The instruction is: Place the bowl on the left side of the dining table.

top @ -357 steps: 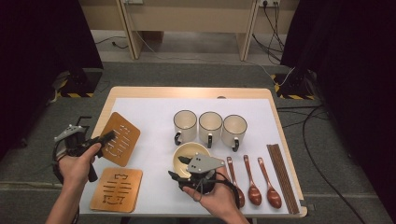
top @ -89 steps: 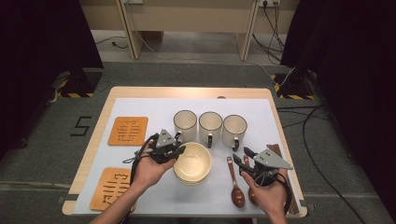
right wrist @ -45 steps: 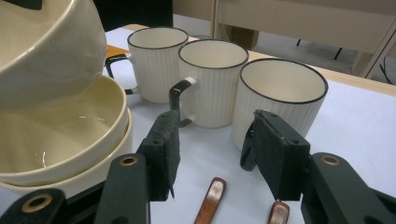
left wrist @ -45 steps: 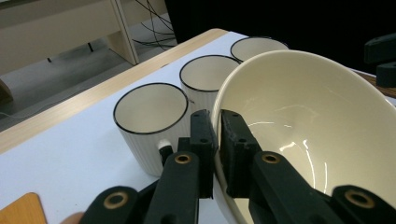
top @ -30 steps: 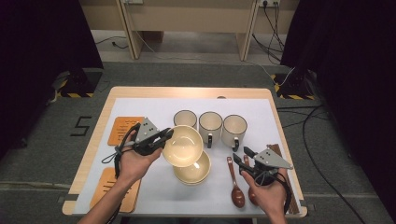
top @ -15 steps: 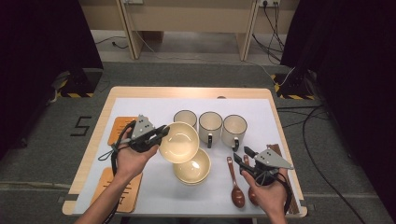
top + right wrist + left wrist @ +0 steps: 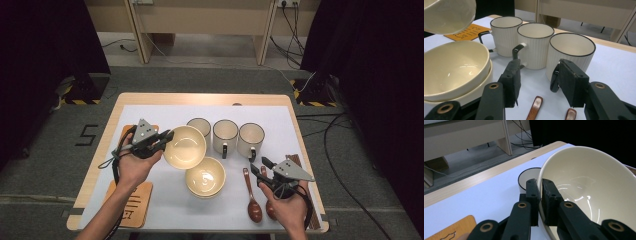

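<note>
My left gripper [image 7: 168, 136] is shut on the rim of a cream bowl [image 7: 185, 146], which it holds tilted in the air left of the mugs. In the left gripper view the jaws pinch the bowl [image 7: 586, 190] wall, one inside and one outside. A stack of cream bowls [image 7: 205, 176] rests on the white mat in front. My right gripper [image 7: 257, 167] hovers open over two brown spoons [image 7: 252, 200]. In the right gripper view my right gripper [image 7: 537, 75] faces the mugs, its jaws holding nothing.
Three white ribbed mugs [image 7: 225, 135] stand in a row at mid table. One wooden coaster [image 7: 131, 205] lies at the front left, another [image 7: 126, 134] lies under my left hand. Dark chopsticks [image 7: 300, 167] lie near the right edge of the table [image 7: 200, 98].
My left gripper has lifted the top bowl off the stack and carried it left and a little farther away. The right gripper has stayed over the spoons.
</note>
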`<state>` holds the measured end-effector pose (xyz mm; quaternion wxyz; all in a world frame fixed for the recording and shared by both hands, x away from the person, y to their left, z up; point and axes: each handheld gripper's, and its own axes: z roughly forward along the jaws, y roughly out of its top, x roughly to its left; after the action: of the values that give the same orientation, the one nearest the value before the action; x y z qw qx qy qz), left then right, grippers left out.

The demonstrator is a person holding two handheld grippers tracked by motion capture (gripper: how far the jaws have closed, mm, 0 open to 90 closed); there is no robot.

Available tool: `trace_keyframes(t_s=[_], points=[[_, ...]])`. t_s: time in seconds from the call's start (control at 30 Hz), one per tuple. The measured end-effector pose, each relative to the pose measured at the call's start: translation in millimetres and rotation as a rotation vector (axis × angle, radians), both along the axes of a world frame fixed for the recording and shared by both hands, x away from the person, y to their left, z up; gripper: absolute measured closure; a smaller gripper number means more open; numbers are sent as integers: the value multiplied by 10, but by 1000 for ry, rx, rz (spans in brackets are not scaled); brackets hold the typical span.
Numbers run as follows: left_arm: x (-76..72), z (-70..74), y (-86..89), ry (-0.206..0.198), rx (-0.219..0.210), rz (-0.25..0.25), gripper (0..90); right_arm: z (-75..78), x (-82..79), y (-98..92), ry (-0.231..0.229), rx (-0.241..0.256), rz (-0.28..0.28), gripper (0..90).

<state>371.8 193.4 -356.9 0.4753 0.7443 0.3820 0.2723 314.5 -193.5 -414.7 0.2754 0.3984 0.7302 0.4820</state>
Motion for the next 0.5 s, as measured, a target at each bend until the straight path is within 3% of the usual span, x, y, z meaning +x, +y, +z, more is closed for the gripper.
trace_keyframes(t_s=[0.5], points=[[70, -12, 192, 5, 2, 51, 834, 1, 3, 4, 1, 1, -2, 531]])
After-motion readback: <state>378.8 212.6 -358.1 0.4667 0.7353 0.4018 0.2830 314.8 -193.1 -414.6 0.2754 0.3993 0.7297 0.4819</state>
